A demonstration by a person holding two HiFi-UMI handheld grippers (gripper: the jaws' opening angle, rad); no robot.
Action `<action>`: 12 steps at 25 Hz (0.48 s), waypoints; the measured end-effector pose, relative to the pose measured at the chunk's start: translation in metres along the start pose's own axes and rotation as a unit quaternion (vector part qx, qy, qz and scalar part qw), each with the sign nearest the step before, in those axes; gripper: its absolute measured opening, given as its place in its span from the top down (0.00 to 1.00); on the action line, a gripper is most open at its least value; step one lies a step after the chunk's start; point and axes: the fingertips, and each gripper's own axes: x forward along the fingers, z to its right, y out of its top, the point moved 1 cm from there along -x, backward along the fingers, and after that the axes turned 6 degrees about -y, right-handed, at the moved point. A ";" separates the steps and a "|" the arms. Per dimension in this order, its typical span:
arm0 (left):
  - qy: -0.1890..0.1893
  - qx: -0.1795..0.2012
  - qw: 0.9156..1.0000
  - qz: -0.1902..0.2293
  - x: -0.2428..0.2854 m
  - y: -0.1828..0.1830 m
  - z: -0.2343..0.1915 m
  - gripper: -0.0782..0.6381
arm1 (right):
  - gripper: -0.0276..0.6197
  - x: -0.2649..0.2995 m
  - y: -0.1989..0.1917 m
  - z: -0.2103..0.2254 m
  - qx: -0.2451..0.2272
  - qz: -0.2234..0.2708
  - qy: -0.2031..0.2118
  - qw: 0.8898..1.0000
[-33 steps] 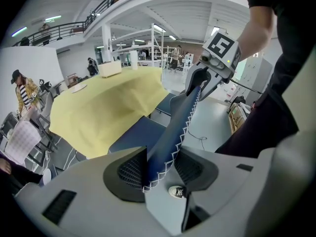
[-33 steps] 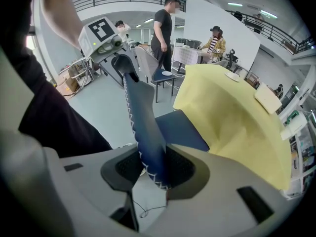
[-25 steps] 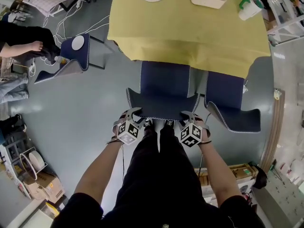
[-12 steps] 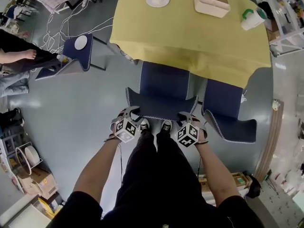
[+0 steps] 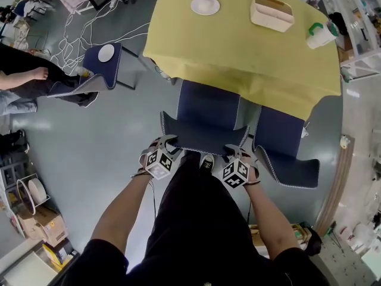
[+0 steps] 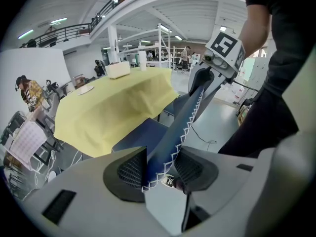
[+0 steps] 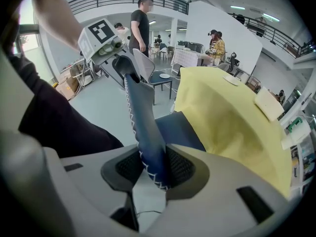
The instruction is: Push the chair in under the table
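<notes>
The blue chair point(image 5: 208, 109) stands with its seat partly under the table's yellow cloth point(image 5: 238, 52). Its backrest point(image 5: 202, 137), edged in white stitching, faces me. My left gripper point(image 5: 166, 143) is shut on the backrest's top edge near the left corner. My right gripper point(image 5: 237, 151) is shut on that edge near the right corner. In the left gripper view the stitched backrest point(image 6: 185, 117) runs between the pads of the left gripper point(image 6: 158, 169). In the right gripper view the backrest point(image 7: 143, 117) sits clamped in the right gripper point(image 7: 153, 169).
A second blue chair point(image 5: 286, 159) stands close on the right, also partly under the cloth. A third chair point(image 5: 98, 67) with a white dish sits at the left among floor cables. A plate point(image 5: 205, 5), a cream box point(image 5: 272, 12) and a mug point(image 5: 319, 36) are on the table.
Both grippers, still clamped on the backrest, have edged a little towards the table with the chair. My feet have stepped up behind it.
</notes>
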 end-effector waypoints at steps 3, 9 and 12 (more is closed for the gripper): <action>0.006 0.001 1.000 0.008 0.004 0.000 -0.009 0.64 | 0.76 0.004 0.005 0.008 0.003 -0.002 -0.004 1.000; 0.003 0.000 1.000 0.005 0.010 0.017 -0.024 0.64 | 0.76 0.008 0.007 0.032 0.006 -0.008 -0.013 1.000; 0.003 0.001 1.000 0.005 0.013 0.022 -0.034 0.64 | 0.76 0.012 0.011 0.044 0.009 -0.011 -0.020 1.000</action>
